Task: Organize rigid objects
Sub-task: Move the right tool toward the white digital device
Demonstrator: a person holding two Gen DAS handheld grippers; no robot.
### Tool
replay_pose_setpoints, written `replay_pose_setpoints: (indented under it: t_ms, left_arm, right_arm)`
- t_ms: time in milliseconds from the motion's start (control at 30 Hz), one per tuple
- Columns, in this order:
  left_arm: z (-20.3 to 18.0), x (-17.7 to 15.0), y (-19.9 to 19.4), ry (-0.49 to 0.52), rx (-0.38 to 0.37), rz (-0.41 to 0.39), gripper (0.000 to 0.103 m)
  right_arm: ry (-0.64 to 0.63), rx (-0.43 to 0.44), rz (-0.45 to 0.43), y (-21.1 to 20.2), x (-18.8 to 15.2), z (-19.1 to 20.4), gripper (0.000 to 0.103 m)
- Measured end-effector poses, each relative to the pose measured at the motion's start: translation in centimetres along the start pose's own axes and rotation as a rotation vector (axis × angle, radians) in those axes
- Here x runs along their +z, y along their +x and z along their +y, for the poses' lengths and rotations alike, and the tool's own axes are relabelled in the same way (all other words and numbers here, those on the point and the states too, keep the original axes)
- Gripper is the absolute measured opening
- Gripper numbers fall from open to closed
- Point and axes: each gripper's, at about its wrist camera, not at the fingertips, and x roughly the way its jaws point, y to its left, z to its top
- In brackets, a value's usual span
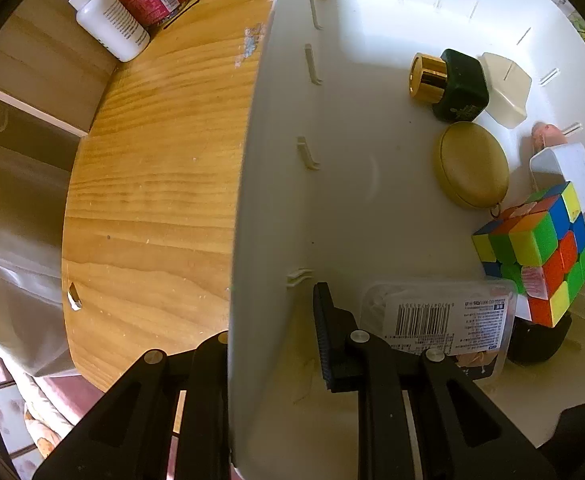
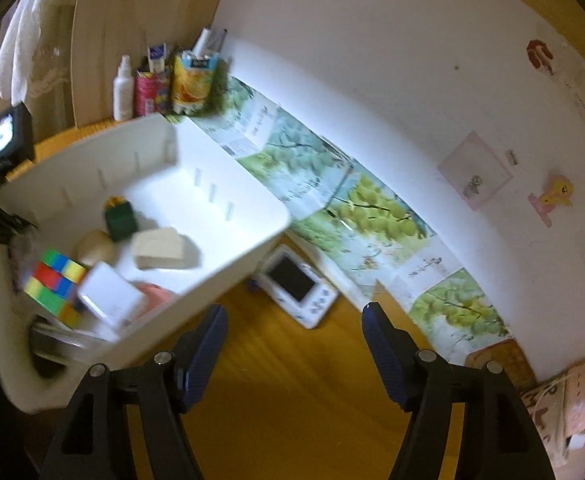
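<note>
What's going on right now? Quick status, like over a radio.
Left gripper clamped on white bin's wall. Right gripper open, empty, facing white handheld device on table. Nothing between.

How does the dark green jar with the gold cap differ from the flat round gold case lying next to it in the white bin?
The dark green jar with the gold cap is blocky and two-coloured; the flat round gold case is a plain low disc in one colour. The jar lies tipped on its side, its cap pointing sideways, while the case rests flat on its broad face. The case also has a small ring at its edge; the jar shows none. Both lie loose on the floor of the white plastic bin.
</note>
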Motion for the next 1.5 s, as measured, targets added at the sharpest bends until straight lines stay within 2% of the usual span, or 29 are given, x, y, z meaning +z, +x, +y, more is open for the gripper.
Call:
replay_pose_setpoints:
  t_ms: [133, 367, 567, 833, 1100, 1167, 1500]
  left_arm:
    - [0.2, 0.2, 0.0, -0.011, 0.007, 0.005, 0.021]
    - [0.3, 0.6, 0.3, -0.019, 0.034, 0.003, 0.022]
    - [0.1, 0.6, 0.3, -0.050, 0.052, 0.004, 0.022]
    - [0.3, 0.8, 0.4, -0.077, 0.054, 0.005, 0.022]
    - [0.8, 0.5, 0.5, -0.095, 0.053, 0.003, 0.024]
    - [0.8, 0.5, 0.6, -0.098, 0.052, 0.001, 0.024]
    - [1.3, -0.1, 0.3, -0.114, 0.043, -0.014, 0.024]
  right_arm:
    - [-0.050, 0.017, 0.016, 2.2, -0.1, -1.4, 0.070]
    - [-0.167, 0.146, 0.004, 6.0, 0.3, -2.5, 0.070]
    - [-0.253, 0.218, 0.024, 9.2, 0.5, -2.1, 0.070]
    - [-0.274, 0.296, 0.067, 12.1, 0.5, -1.1, 0.071]
    - [-0.282, 0.321, 0.103, 14.2, 0.1, -0.2, 0.071]
    - [-0.271, 0.313, 0.094, 14.6, 0.1, -0.1, 0.076]
    - [-0.204, 0.308, 0.051, 16.4, 1.2, -0.5, 0.080]
